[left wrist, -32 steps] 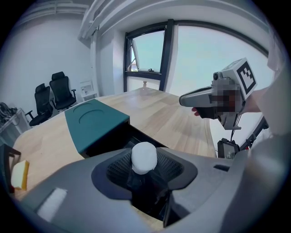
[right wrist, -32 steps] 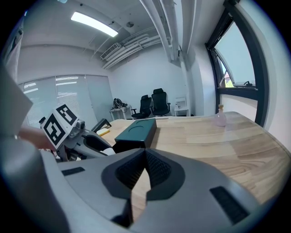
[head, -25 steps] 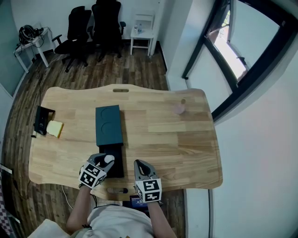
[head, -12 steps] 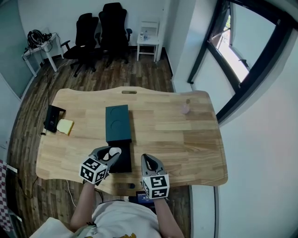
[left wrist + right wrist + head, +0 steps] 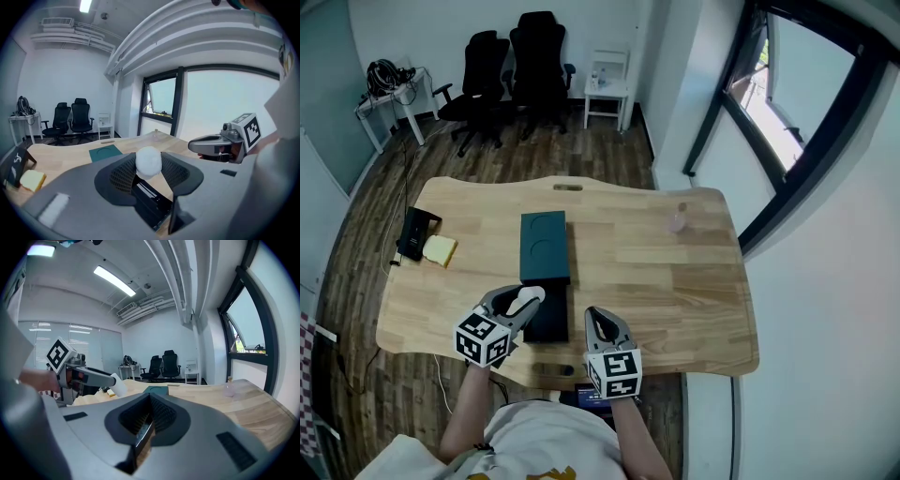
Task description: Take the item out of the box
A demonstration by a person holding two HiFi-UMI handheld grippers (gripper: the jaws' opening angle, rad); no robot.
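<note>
My left gripper (image 5: 525,302) is shut on a small white round item (image 5: 530,295), held just above the open black box (image 5: 549,319) near the table's front edge. In the left gripper view the white item (image 5: 148,161) sits pinched between the two ribbed pads, with the black box (image 5: 152,206) below it. The box's dark green lid (image 5: 545,247) lies flat behind the box. My right gripper (image 5: 602,325) hovers to the right of the box, jaws shut and empty; its view shows the left gripper (image 5: 89,376) to the left, carrying the white item (image 5: 118,384).
A yellow block (image 5: 441,250) and a black stand (image 5: 416,232) sit at the table's left end. A small pinkish bottle (image 5: 677,222) stands at the far right. Black office chairs (image 5: 520,56) and white side tables stand beyond the wooden table (image 5: 675,291).
The left gripper with the white item has shifted slightly up and to the left over the box. The right gripper has barely moved. The head view has tilted.
</note>
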